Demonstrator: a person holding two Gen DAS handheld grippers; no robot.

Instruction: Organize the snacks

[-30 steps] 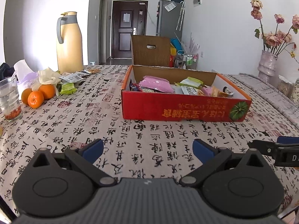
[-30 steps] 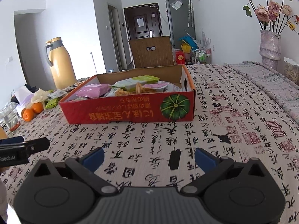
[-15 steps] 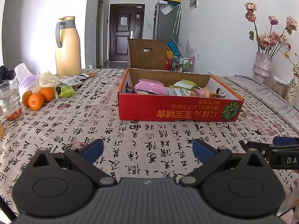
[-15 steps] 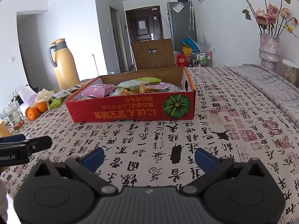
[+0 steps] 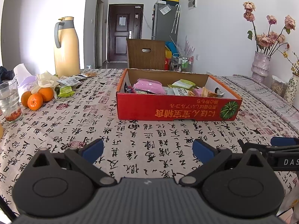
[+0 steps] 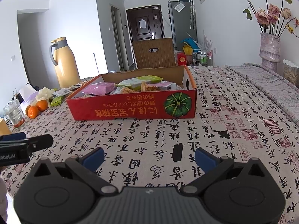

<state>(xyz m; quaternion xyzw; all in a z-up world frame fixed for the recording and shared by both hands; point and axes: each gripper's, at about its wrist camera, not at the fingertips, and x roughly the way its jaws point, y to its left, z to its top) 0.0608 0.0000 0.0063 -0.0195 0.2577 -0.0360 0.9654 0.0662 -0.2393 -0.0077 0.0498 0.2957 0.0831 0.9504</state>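
Table (image 5: 149, 145) in calligraphy-print cloth is carrying a red snack box (image 5: 175, 110), oranges (image 5: 35, 99), water glass (image 5: 10, 102), yellow thermos (image 5: 66, 48), loose packets (image 5: 71, 82).

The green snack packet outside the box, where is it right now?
In the left wrist view the green snack packet lies on the tablecloth at far left, beside the oranges, left of the red box and in front of the yellow thermos.
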